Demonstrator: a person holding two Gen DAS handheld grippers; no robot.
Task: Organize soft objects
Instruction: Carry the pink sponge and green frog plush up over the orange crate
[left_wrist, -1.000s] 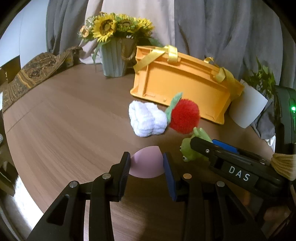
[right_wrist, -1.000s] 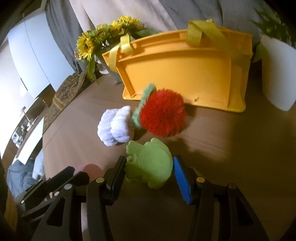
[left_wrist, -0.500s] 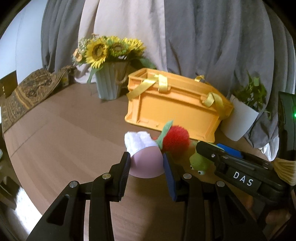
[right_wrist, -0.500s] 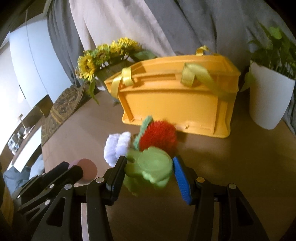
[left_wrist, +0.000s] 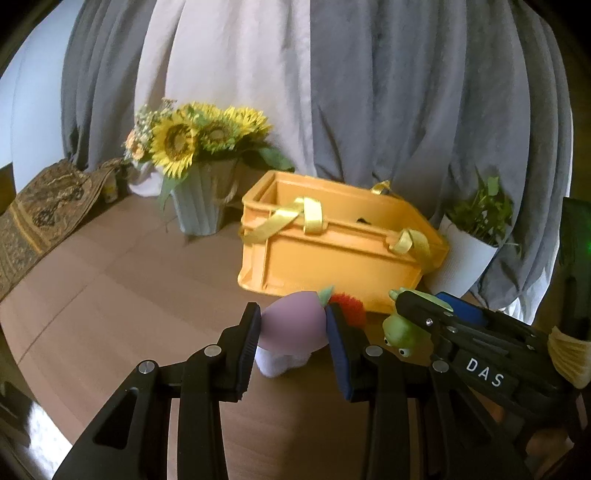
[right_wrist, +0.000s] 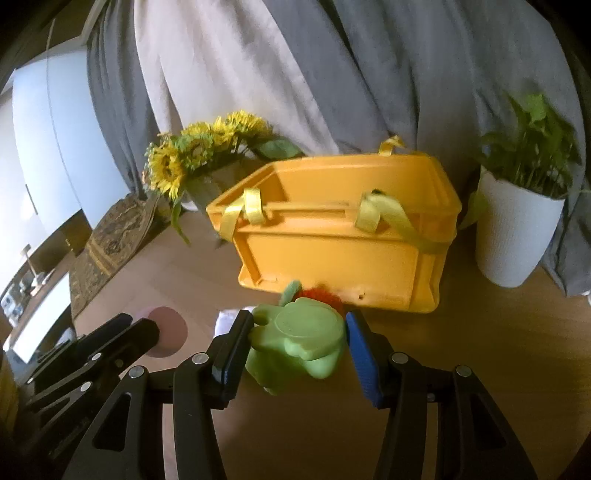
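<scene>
My left gripper (left_wrist: 293, 334) is shut on a pink soft ball (left_wrist: 293, 326) and holds it above the table. My right gripper (right_wrist: 297, 341) is shut on a green frog toy (right_wrist: 297, 341), also raised; the frog also shows in the left wrist view (left_wrist: 399, 328). A white fluffy toy (left_wrist: 279, 360) and a red pompom with a green leaf (left_wrist: 349, 306) lie on the table below, mostly hidden by the held things. The orange crate (left_wrist: 332, 247) with yellow ribbon handles stands open just beyond them. The pink ball also shows in the right wrist view (right_wrist: 166, 332).
A grey vase of sunflowers (left_wrist: 199, 206) stands left of the crate. A white pot with a green plant (right_wrist: 513, 232) stands to its right. A patterned cloth (left_wrist: 40, 210) lies at the far left. Grey and white curtains hang behind.
Both grippers have lifted their toys off the table and tilted up. The crate's open top has come into view, and the white toy and red pompom have dropped low behind the fingers.
</scene>
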